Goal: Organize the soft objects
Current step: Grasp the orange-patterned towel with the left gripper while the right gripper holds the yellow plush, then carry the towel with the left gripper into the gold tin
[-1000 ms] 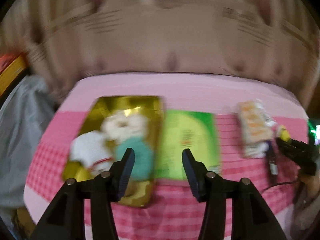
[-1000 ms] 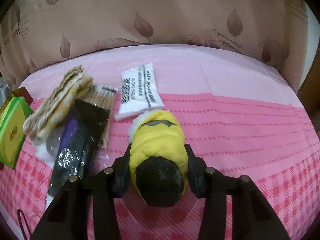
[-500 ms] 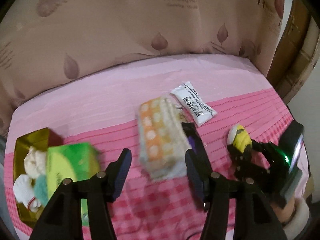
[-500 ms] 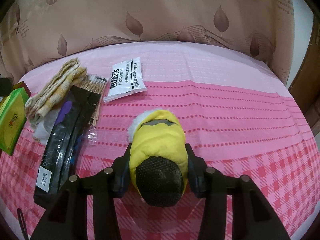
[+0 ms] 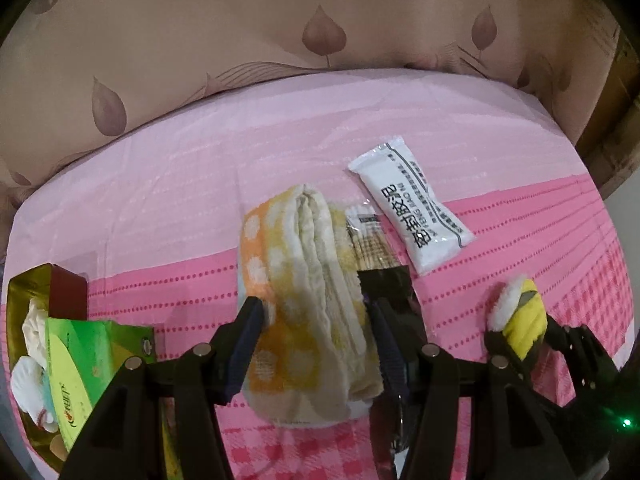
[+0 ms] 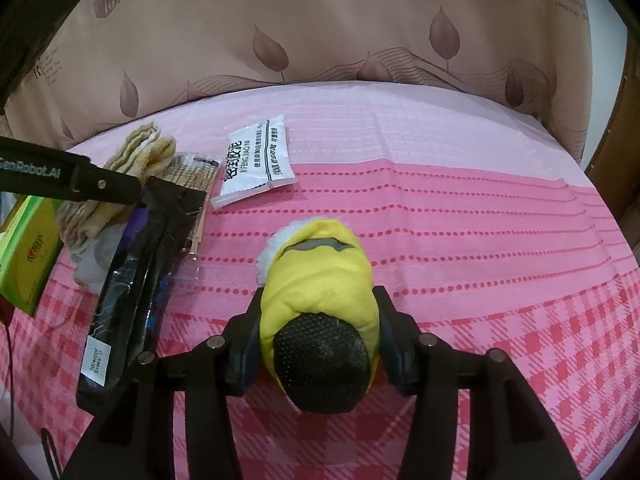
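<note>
A folded orange-and-yellow towel (image 5: 304, 272) with white dots lies on the pink cloth. My left gripper (image 5: 316, 320) straddles it and its jaws are closing, both pads against the towel's sides. From the right wrist view the towel (image 6: 148, 152) shows at the left under the left gripper's black finger (image 6: 100, 188). A yellow plush toy (image 6: 320, 272) with a white fluffy tip and a black mesh end rests on the cloth inside my right gripper (image 6: 318, 320). Those jaws are opening, the pads still touching the toy. The left wrist view shows the same toy (image 5: 520, 316) at the right.
A white sachet (image 5: 412, 216) and a toothpick pack (image 5: 372, 240) lie right of the towel. A long black package (image 6: 140, 272) lies beside it. A green box (image 5: 80, 356) leans on a gold box (image 5: 24, 284) holding white plush items at the left. A brown leaf-print fabric rises behind.
The left gripper swung right from the gold and green boxes, sank over the towel, and its jaws narrowed around it. The right gripper stayed put with the toy, its jaws slightly wider.
</note>
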`<state>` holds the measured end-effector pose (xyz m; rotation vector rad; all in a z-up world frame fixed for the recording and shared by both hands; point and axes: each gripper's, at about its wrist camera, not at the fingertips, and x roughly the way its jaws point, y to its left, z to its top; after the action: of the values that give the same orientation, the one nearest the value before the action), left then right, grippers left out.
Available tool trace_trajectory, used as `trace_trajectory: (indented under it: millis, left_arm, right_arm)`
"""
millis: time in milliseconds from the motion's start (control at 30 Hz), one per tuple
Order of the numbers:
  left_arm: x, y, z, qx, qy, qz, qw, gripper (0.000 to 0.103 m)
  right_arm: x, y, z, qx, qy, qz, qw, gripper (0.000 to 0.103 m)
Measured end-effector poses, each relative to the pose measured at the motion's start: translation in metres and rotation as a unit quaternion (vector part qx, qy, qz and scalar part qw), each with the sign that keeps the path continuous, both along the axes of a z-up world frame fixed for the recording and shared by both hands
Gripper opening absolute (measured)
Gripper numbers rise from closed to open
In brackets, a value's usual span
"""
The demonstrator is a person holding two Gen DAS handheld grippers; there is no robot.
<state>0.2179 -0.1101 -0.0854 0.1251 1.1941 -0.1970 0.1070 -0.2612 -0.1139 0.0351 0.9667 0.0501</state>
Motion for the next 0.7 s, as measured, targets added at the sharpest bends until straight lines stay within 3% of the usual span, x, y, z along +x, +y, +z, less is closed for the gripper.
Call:
trace_trajectory:
  millis: [67,700]
  left_arm:
    - [0.001,0.002,0.000,-0.015,0.002,0.000,0.9999,0.013]
    - [-0.025,0.023,0.049,-0.046,-0.032,0.005,0.9984,0.012]
  right_arm:
    - [0.000,0.001,0.000,0.000,0.000,0.002,1.000,0.052]
    - [-0.002,0.004,0.000,-0.004,0.000,0.005,1.000,0.054]
